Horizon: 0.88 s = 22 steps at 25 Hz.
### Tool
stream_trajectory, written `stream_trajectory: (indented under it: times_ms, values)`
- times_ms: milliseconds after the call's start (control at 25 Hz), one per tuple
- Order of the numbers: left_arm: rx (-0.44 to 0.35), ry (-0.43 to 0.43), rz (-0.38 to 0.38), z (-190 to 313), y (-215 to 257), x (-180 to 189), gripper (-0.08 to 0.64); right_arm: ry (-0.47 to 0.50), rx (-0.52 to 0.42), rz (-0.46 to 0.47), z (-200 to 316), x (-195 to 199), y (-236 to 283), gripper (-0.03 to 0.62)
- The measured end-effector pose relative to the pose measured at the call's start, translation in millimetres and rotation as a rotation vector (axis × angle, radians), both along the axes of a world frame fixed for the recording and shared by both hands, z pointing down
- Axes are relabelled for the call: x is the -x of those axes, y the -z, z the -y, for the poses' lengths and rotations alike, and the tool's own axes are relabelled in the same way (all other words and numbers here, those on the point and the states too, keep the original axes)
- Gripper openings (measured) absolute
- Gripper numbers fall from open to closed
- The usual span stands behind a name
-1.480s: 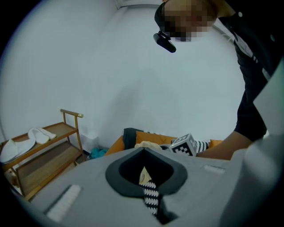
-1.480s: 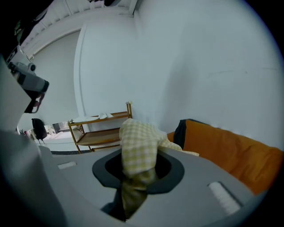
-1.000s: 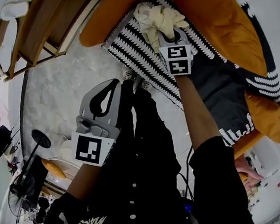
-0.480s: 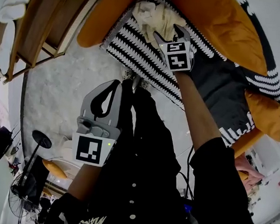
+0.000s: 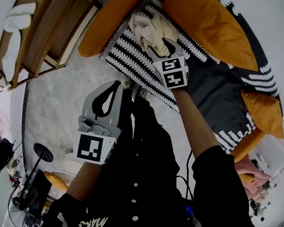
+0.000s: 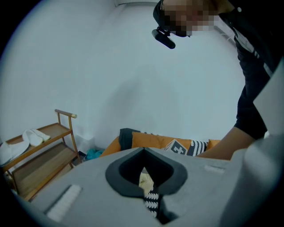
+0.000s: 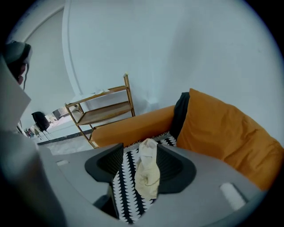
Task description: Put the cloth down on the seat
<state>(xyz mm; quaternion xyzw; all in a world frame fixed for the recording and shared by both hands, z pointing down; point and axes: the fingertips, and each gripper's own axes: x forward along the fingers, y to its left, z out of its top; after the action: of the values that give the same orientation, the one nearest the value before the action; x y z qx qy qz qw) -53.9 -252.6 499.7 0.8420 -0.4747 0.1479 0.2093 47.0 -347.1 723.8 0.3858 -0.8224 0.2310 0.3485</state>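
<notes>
Cloth [image 5: 142, 27] on seat [image 5: 132, 59], between armrest [image 5: 105, 18], cushion [image 5: 212, 22].

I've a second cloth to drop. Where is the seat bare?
Free: patterned seat between cloth and front edge; dark stretch between big cushion and small cushion. Crowded: the back corner, where cloth, armrest and big cushion meet.

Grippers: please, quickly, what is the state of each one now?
Left gripper: jaws shut, empty.
Right gripper: open; its jaws have just been opening, then narrowing a little; the cloth lies loose between them on the seat.
</notes>
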Motion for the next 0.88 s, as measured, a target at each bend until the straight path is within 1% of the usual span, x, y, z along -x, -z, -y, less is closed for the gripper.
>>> stream_trajectory:
  times_ms: [120, 280, 440, 520, 680, 840, 880]
  values:
    - [-0.02, -0.018, 0.013, -3, 19, -12, 0.0, 0.01, -0.005, 0.043, -18, -6, 32, 0.222]
    - [-0.097, -0.037, 0.029, 15, 45, -14, 0.0, 0.018, -0.055, 0.065, -18, -8, 74, 0.165]
    - [-0.108, -0.031, 0.036, 14, 70, -14, 0.0, 0.025, -0.101, 0.095, -26, -8, 124, 0.132]
    - [-0.126, -0.042, 0.038, 12, 82, -14, 0.0, 0.039, -0.139, 0.115, -26, -5, 154, 0.109]
    - [-0.215, -0.089, 0.046, 15, 107, -16, 0.0, 0.034, -0.229, 0.172, -30, -1, 212, 0.064]
    - [-0.283, -0.099, 0.046, 21, 133, -14, 0.0, 0.032, -0.306, 0.208, -42, 0, 259, 0.029]
    - [-0.297, -0.1, 0.044, 21, 138, -14, 0.0, 0.033, -0.32, 0.22, -45, 0, 269, 0.029]
